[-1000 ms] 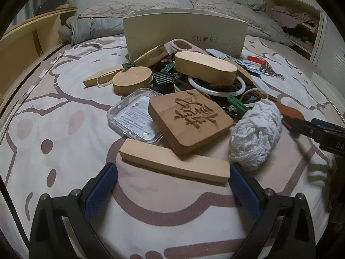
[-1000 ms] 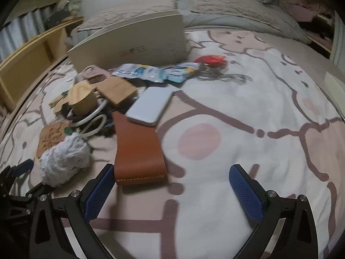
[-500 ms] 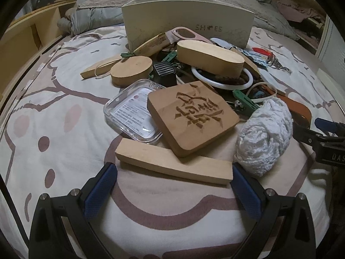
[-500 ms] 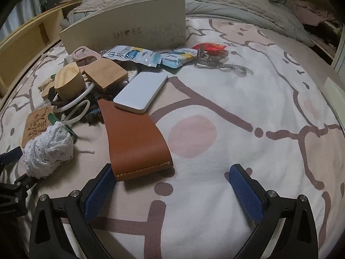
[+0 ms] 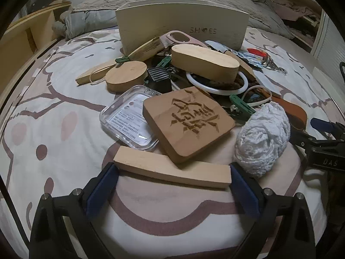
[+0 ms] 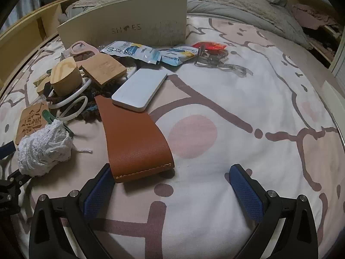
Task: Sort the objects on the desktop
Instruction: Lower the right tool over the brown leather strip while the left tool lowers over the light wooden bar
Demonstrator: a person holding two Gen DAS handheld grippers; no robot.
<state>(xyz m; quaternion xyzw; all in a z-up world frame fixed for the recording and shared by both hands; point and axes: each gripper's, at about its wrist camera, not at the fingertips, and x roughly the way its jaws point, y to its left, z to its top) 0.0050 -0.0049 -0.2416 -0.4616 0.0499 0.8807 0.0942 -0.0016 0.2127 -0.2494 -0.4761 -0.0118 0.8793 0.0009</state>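
Observation:
A pile of objects lies on a patterned bedsheet before a cream shoe box (image 5: 181, 24). My left gripper (image 5: 172, 188) is open, its blue pads at either end of a long pale wooden bar (image 5: 172, 170). Behind the bar lie a carved wooden square (image 5: 188, 119), a clear plastic lid (image 5: 129, 118) and a white yarn ball (image 5: 262, 139). My right gripper (image 6: 172, 188) is open, its left pad beside the near end of a brown leather sleeve (image 6: 134, 139). A white power bank (image 6: 140, 89) rests on the sleeve's far end.
An oval wooden box (image 5: 204, 61), a round wooden disc (image 5: 126, 75), a white ring (image 5: 215, 84), green clips and snack packets (image 6: 148, 52) crowd the pile. The shoe box (image 6: 129, 29) stands behind. The sheet right of the sleeve is bare. Pillows and shelves lie beyond.
My left gripper has moved forward so the wooden bar now sits between its pads. My right gripper has shifted forward toward the brown sleeve's near end.

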